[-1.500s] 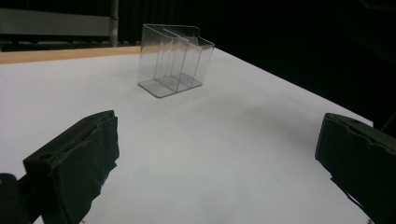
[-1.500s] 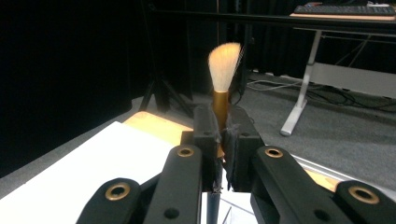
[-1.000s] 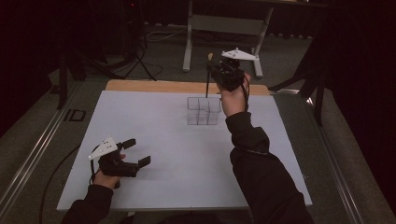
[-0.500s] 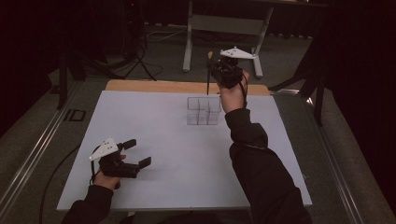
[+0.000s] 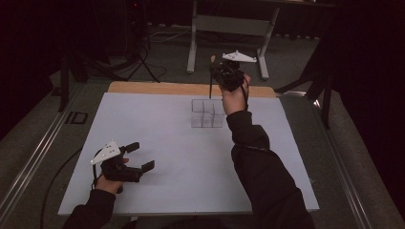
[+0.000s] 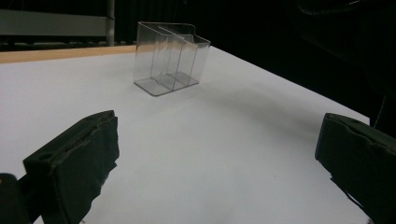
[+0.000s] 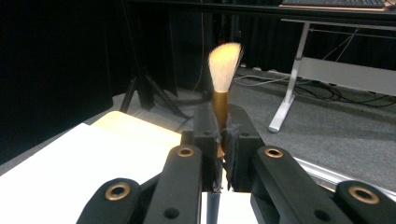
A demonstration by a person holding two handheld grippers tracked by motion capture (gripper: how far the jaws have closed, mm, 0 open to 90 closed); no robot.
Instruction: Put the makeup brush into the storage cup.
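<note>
Dark curtains ring my white desk (image 5: pixel 191 143). From the high view, my right hand-held gripper (image 5: pixel 228 76) clamps a makeup brush (image 5: pixel 210 78) upright; the clear divided organizer (image 5: pixel 207 113) sits directly below it, well ahead of my idle left hand-held gripper (image 5: pixel 138 157). My left gripper view shows open jaws and the organizer's (image 6: pixel 170 58) partitions. My right gripper view shows bristles (image 7: pixel 224 63) pointing up, handle down.

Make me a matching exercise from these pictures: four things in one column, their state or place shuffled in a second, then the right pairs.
Things:
1. left gripper
2. right gripper
3. brush
4. clear box

States or places:
A. stands empty near the table's far edge
B. upright, bristles up
C. jaws apart, nothing between them
D. jaws closed on a handle

Pairs: 1-C, 2-D, 3-B, 4-A
</note>
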